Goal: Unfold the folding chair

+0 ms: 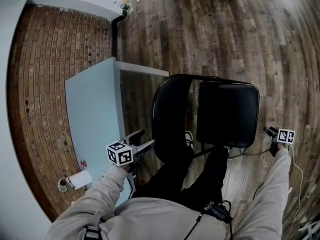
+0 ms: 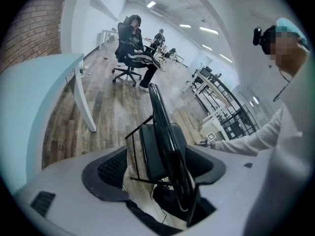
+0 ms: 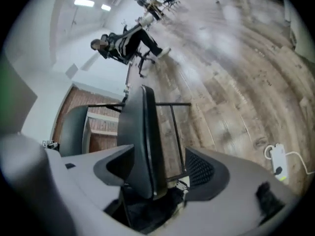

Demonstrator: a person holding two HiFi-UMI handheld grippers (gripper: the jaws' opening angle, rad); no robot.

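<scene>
The black folding chair stands opened out on the wooden floor, its seat (image 1: 227,114) level and its curved backrest (image 1: 170,119) to the left of it. My left gripper (image 1: 142,140) hangs just left of the backrest. In the left gripper view that gripper (image 2: 160,166) is open, and the backrest (image 2: 165,132) shows edge-on in the gap, clear of both pads. My right gripper (image 1: 269,132) is off the seat's near right corner. The right gripper (image 3: 157,166) is open too, with the seat (image 3: 142,141) seen edge-on beyond its jaws, untouched.
A light blue table (image 1: 92,109) stands close on the chair's left, with a tape roll (image 1: 62,185) and a paper roll (image 1: 80,179) at its near end. A person sits on an office chair (image 2: 130,48) far off. A white power strip (image 3: 277,163) lies on the floor.
</scene>
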